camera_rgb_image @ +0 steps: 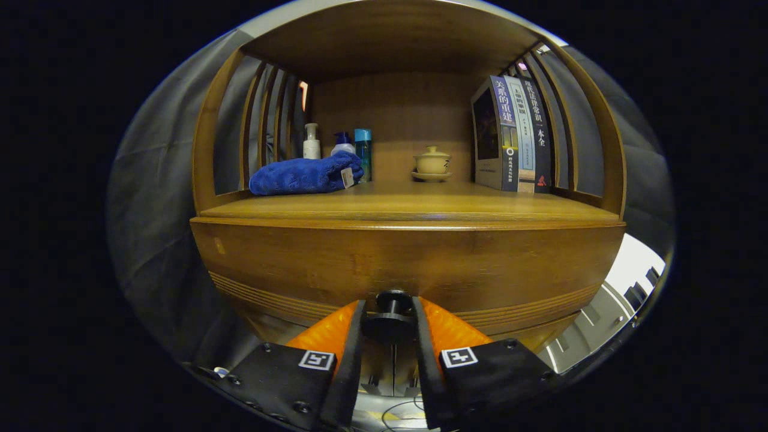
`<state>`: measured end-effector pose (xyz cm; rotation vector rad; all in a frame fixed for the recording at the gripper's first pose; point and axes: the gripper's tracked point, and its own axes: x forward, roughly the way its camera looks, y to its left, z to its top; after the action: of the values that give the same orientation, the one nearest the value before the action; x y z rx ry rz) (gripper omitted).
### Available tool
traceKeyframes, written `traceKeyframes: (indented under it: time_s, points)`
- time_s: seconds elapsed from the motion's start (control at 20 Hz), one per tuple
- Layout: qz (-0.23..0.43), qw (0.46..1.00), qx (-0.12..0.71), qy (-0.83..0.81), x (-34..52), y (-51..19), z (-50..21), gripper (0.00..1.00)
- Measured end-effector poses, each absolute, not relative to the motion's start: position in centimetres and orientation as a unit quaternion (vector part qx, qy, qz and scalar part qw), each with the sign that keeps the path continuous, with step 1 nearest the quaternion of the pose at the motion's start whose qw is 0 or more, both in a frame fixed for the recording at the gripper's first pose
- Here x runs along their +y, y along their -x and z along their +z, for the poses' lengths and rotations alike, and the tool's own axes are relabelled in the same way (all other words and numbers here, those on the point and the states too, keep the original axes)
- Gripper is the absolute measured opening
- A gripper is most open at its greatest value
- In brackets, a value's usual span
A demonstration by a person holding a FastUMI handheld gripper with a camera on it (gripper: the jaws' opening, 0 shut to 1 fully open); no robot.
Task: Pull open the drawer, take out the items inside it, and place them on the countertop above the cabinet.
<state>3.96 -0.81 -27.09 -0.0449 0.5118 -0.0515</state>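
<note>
we have the gripper (391,318) clamped on the drawer's black knob (391,324), fingers (329,327) flanking it so we can pull the drawer (408,264) outward.

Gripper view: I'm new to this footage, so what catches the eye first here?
The black knob on the drawer front, clamped between the orange fingers of the gripper. Above, on the countertop, a blue towel lies left, a lidded cup mid, books right.
</note>
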Motion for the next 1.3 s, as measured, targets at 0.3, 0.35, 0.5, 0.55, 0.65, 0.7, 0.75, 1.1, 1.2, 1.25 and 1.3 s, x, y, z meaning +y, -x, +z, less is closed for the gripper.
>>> traceKeyframes:
  time_s: [0.3, 0.35, 0.5, 0.55, 0.65, 0.7, 0.75, 1.1, 1.2, 1.25, 1.3]
  points:
    - [-0.012, 0.961, 0.276, 0.011, -0.6, -3.6, -27.1, 0.43]
    - [-0.010, 0.958, 0.286, 0.003, -0.5, -3.4, -27.1, 0.43]
    - [0.000, 0.952, 0.307, 0.001, -0.2, -2.1, -26.7, 0.43]
    - [0.002, 0.950, 0.313, 0.004, -0.1, -1.4, -26.6, 0.43]
    - [0.008, 0.945, 0.327, 0.005, 0.2, -0.2, -26.4, 0.43]
    - [0.012, 0.943, 0.333, 0.002, 0.4, 0.4, -26.3, 0.43]
    - [0.016, 0.941, 0.339, -0.002, 0.5, 1.2, -26.0, 0.43]
    - [0.043, 0.932, 0.358, 0.016, 1.4, 5.0, -25.1, 0.43]
    - [0.049, 0.931, 0.360, 0.024, 1.6, 6.1, -24.8, 0.43]
    - [0.053, 0.930, 0.363, 0.026, 1.7, 6.5, -24.7, 0.43]
    - [0.058, 0.929, 0.365, 0.025, 1.9, 7.0, -24.5, 0.43]
